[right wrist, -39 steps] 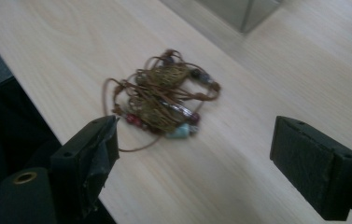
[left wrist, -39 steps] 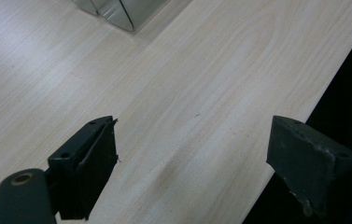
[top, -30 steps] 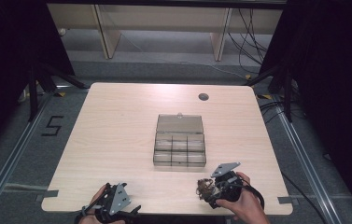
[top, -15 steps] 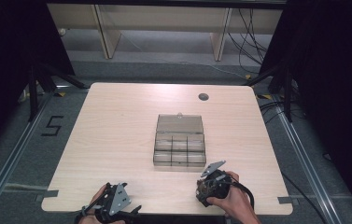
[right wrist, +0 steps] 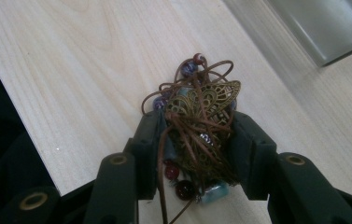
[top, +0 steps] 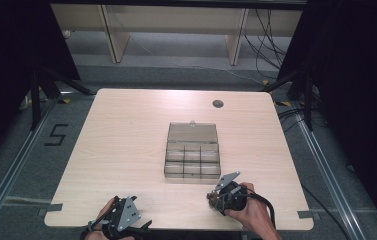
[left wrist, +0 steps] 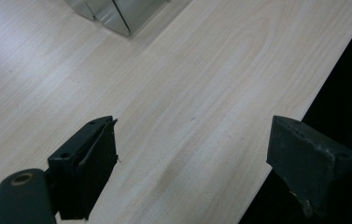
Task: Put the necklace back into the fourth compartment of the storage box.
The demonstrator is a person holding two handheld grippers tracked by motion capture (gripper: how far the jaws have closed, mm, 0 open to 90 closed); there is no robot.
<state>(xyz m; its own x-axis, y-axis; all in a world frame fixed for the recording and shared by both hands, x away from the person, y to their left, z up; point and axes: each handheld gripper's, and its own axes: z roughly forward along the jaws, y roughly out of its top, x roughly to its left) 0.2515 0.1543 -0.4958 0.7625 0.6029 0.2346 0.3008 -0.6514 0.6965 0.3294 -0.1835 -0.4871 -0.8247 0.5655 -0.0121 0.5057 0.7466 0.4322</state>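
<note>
The table [top: 126, 150] is pale wood grain with rounded corners and a small dark round hole [top: 218, 104] near its far edge. A clear box [top: 192, 156] with compartments lies on it, lid open and laid back, just ahead of the right gripper [top: 211, 199] and ahead and to the right of the left gripper [top: 141, 225], well apart from that one. Both grippers sit at the table's near edge.

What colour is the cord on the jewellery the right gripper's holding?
Brown cord, with a brass-coloured filigree leaf; clearest in the right gripper view.
</note>
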